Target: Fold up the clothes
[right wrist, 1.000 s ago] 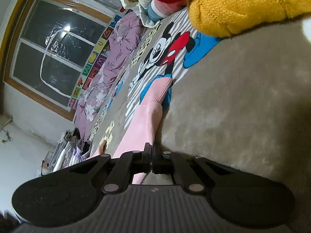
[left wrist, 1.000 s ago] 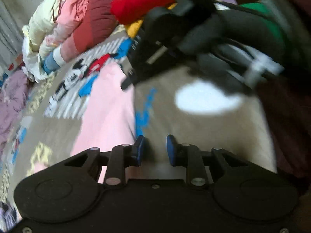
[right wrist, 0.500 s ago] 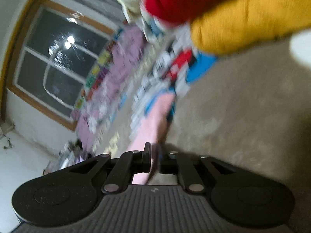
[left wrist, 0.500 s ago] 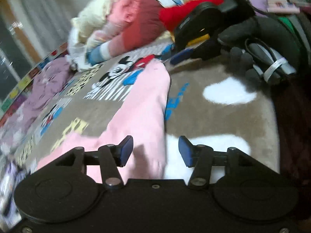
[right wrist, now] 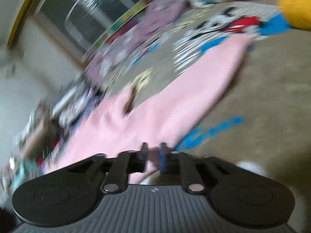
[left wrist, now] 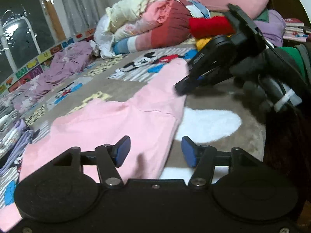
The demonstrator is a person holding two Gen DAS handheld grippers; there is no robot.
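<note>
Lying lengthwise on blanket (left wrist: 223,89), pink garment (left wrist: 124,124); left jaws opening, empty; right jaws closing over pink edge.

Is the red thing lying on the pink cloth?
No, the red thing sits far back on the pile, apart from the pink cloth.

Pink garment (left wrist: 120,120): smooth matt cloth, lightly creased. Blanket (left wrist: 243,101): fuzzy plush fabric, printed. Red sweater (left wrist: 210,26) and yellow sweater (right wrist: 295,11): coarse knit. Left gripper (left wrist: 153,151): matt black plastic, blue rubbery pads (left wrist: 122,151), shiny metal pivot pins. Window (left wrist: 17,25): glossy glass, wooden frame.
</note>
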